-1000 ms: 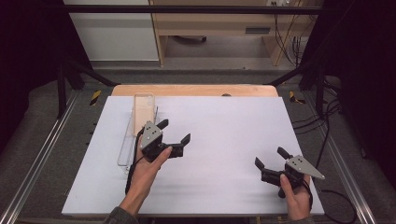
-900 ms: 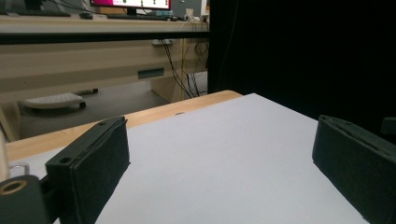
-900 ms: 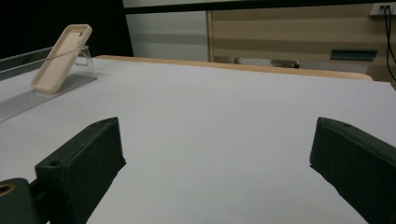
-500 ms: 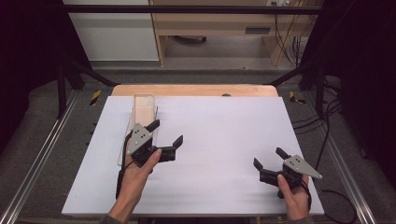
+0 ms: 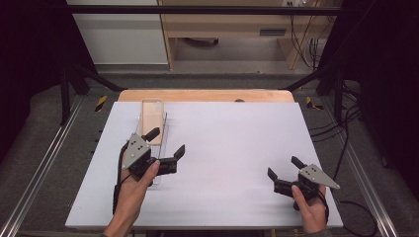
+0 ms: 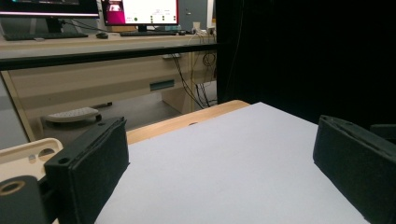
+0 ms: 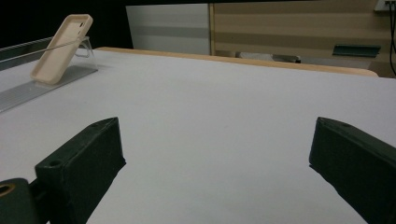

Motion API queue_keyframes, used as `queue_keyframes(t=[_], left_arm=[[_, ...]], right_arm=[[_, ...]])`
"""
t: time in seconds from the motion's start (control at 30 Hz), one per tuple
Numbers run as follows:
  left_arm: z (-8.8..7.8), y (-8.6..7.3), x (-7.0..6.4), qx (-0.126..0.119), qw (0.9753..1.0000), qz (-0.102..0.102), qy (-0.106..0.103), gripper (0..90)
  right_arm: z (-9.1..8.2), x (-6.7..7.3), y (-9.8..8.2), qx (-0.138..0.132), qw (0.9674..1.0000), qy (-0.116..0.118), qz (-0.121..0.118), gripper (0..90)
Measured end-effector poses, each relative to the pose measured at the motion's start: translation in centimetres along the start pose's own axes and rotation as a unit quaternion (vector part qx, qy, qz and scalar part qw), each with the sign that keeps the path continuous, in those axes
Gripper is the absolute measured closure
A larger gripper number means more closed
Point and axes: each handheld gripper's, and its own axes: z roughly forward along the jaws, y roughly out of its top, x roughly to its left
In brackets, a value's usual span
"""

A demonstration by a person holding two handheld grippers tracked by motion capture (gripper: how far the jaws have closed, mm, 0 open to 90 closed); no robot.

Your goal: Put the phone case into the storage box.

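Observation:
A beige phone case (image 5: 152, 117) leans upright in a clear acrylic stand (image 5: 163, 129) at the back left of the white board (image 5: 232, 143). My left gripper (image 5: 167, 141) is open and holds nothing; it hovers over the near end of the stand, just in front of the case. The left gripper view has the case's corner (image 6: 25, 153) beside its left jaw. My right gripper (image 5: 283, 167) rests open at the front right, far from the case. In the right gripper view the case (image 7: 60, 49) and stand (image 7: 44, 81) are at the far left.
A wooden strip (image 5: 207, 95) runs along the board's far edge. Metal rails (image 5: 47, 153) flank the table on both sides. A desk with monitors (image 6: 140, 11) stands beyond the table, and cables (image 5: 321, 126) lie on the floor at the right.
My left gripper has slid to the left, over the near end of the stand, staying open. The right gripper has barely moved.

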Motion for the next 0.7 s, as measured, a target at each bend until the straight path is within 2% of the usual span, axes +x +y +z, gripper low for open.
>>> queue_keyframes(t=[0.7], left_arm=[[-2.4,0.0,1.8,-0.011,0.9997,0.000,0.023,3.1]], right_arm=[[0.0,0.1,0.0,0.002,1.0000,-0.001,-0.003,3.2]])
